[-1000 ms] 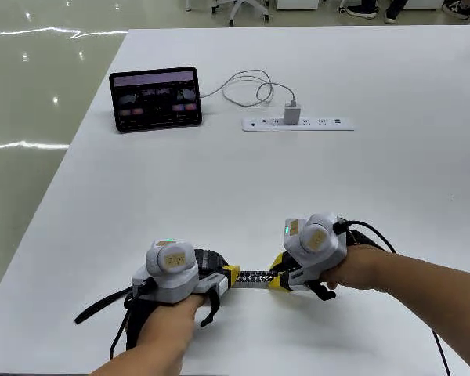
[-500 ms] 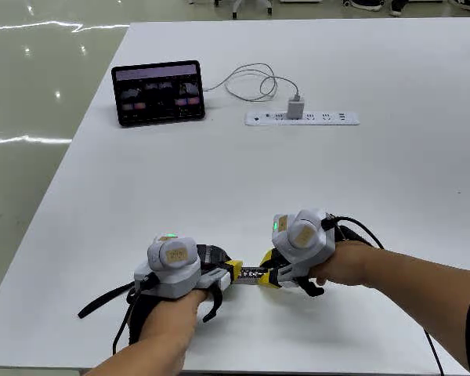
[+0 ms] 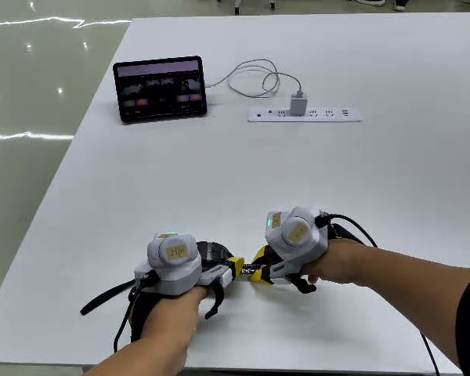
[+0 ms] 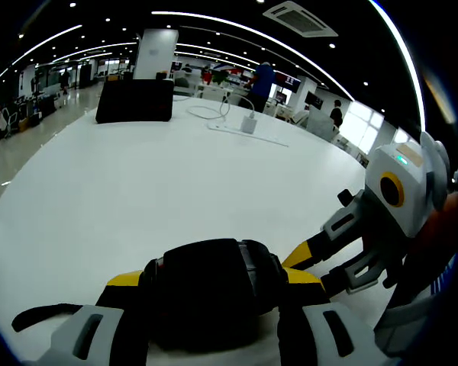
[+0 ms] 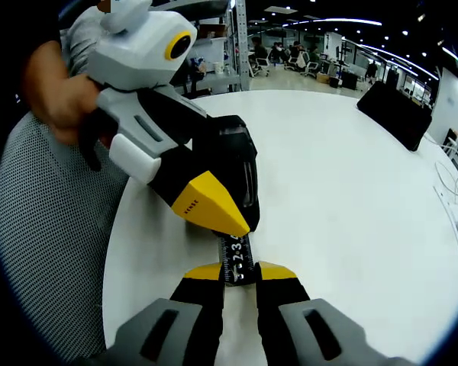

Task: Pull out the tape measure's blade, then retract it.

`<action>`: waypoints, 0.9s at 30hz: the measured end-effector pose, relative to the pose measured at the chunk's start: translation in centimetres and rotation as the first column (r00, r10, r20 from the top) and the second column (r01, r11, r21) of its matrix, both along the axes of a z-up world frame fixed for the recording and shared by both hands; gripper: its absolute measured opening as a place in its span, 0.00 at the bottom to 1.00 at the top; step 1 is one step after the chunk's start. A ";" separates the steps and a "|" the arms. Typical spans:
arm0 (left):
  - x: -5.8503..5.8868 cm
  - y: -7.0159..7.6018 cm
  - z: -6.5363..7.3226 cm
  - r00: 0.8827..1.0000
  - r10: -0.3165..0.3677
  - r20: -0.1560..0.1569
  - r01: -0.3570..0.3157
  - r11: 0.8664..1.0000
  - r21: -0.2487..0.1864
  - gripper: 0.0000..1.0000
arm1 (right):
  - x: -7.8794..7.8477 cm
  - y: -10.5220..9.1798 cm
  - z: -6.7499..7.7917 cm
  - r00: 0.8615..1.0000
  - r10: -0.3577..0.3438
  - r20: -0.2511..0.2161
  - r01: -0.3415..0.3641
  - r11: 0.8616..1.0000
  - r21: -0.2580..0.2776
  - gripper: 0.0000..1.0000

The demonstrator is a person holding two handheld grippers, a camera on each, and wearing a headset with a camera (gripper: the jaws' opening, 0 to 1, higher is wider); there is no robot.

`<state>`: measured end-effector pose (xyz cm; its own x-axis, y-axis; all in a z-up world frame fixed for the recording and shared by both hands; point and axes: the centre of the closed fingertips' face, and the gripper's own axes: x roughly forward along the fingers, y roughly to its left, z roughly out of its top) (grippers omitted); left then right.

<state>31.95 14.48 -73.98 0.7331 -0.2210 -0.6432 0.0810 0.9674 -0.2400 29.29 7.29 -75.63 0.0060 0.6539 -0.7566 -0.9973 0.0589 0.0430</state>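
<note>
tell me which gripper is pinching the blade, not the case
The right gripper, its yellow tips shut on the marked blade; the left gripper clamps the black case instead.

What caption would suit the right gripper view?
Right gripper pinches the short exposed blade while the left gripper clamps the black tape measure case on the white table.

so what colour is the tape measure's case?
The case is black, clearest in the left gripper view.

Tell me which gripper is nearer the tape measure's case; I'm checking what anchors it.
Left. The left gripper clamps the black case between its jaws; the right gripper sits just beside it, pinching the short exposed blade.
</note>
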 end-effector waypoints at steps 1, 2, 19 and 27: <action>0.0 0.0 0.0 1.000 0.001 0.000 -0.001 1.000 -0.002 0.64 | -0.1 0.0 0.0 1.000 0.000 -0.001 0.000 1.000 0.001 0.11; 0.0 0.0 0.0 1.000 0.001 -0.001 -0.001 1.000 -0.003 0.64 | -0.1 0.3 0.0 1.000 0.003 0.001 -0.003 1.000 0.001 0.11; -0.1 0.1 0.0 1.000 0.009 -0.003 -0.009 1.000 -0.020 0.64 | 0.0 1.4 -0.1 1.000 0.005 -0.008 -0.005 1.000 0.008 0.12; -0.1 0.1 0.1 1.000 0.017 -0.006 -0.017 0.999 -0.029 0.64 | 0.0 0.6 -0.4 0.999 0.043 0.026 -0.043 0.999 -0.015 0.12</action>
